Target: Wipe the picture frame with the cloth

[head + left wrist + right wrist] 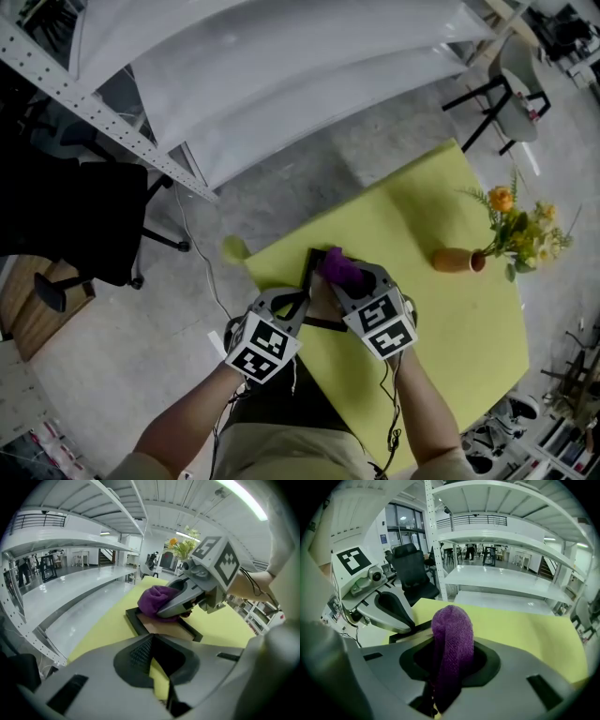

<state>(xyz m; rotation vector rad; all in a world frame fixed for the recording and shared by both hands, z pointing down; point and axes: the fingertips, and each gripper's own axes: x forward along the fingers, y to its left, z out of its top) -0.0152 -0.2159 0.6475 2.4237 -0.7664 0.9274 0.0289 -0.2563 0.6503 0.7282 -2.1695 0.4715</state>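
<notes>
A black picture frame with a brown panel lies flat near the corner of the yellow-green table. A purple cloth rests bunched on the frame's far part. My right gripper is shut on this cloth and presses it onto the frame. In the right gripper view the cloth fills the gap between the jaws. My left gripper is shut, its tips at the frame's near edge. Only a strip of table shows between its jaws.
A brown vase with orange and yellow flowers lies on the table to the right. White metal shelving stands beyond the table. A black office chair is on the floor at left. The table edge is just left of the frame.
</notes>
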